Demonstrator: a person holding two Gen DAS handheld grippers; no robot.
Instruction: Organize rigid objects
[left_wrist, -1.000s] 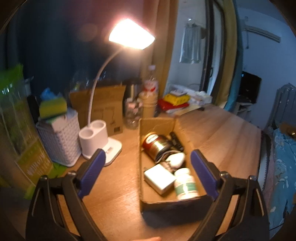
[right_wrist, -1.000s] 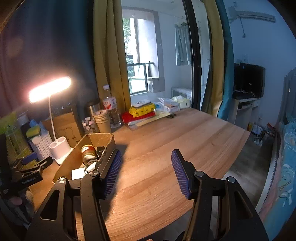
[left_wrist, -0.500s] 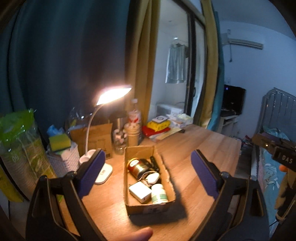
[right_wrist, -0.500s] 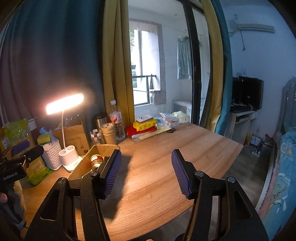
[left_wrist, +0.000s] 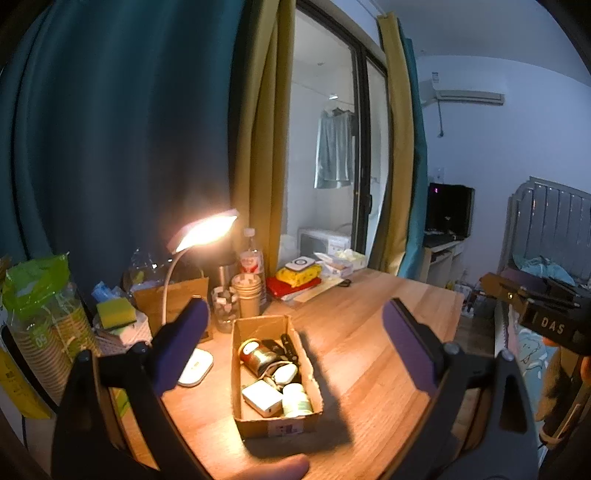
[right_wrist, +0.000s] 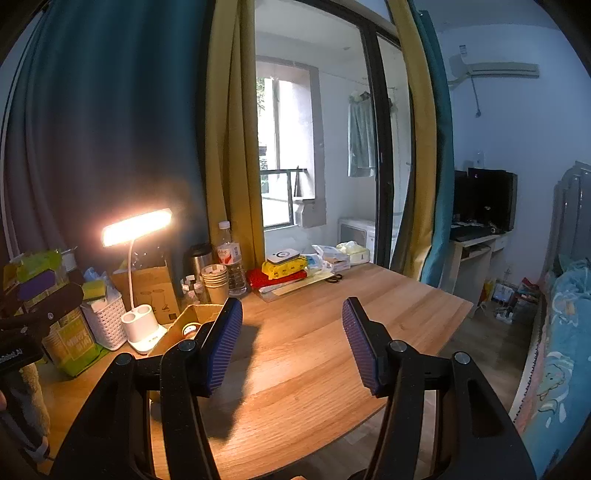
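We hold the left gripper (left_wrist: 291, 347) and the right gripper (right_wrist: 291, 345) spread wide and empty above the wooden table (left_wrist: 369, 332). The cardboard box (left_wrist: 275, 421) of rigid objects sits at lower centre of the left view. From up here we could easily clip the box wall or the desk lamp (left_wrist: 203, 232) at centre left when reaching in, tipping things over.

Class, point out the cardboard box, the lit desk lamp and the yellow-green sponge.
cardboard box (left_wrist: 275, 428), left wrist view, near front wall.
desk lamp (left_wrist: 205, 232), left wrist view, glowing head.
sponge (left_wrist: 115, 312), left wrist view, yellow top face.
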